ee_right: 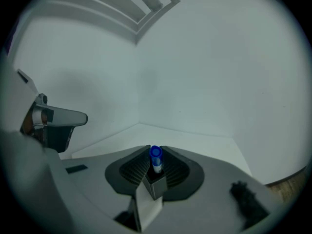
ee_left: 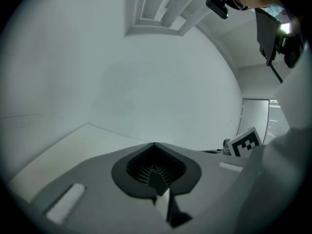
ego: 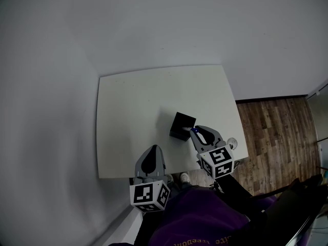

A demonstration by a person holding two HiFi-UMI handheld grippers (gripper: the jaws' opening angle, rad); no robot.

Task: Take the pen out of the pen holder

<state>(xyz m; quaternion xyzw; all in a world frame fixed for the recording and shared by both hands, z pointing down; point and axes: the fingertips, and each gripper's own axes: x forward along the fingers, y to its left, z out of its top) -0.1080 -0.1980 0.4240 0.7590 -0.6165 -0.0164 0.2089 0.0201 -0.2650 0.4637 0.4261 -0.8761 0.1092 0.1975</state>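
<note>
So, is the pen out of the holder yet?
Out, it seems: the right tool is shut on the blue-capped pen, whose tip shows beside the black pen holder, not inside it.

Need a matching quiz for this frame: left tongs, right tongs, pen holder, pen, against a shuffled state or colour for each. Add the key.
Things
1. left tongs
2. right tongs
3. pen holder
4. pen

States
A. black, standing on the white table
B. shut, nothing between the jaws
C. blue-capped, end poking out past the jaws
D. shut on the pen

Pairs: 1-B, 2-D, 3-A, 4-C
</note>
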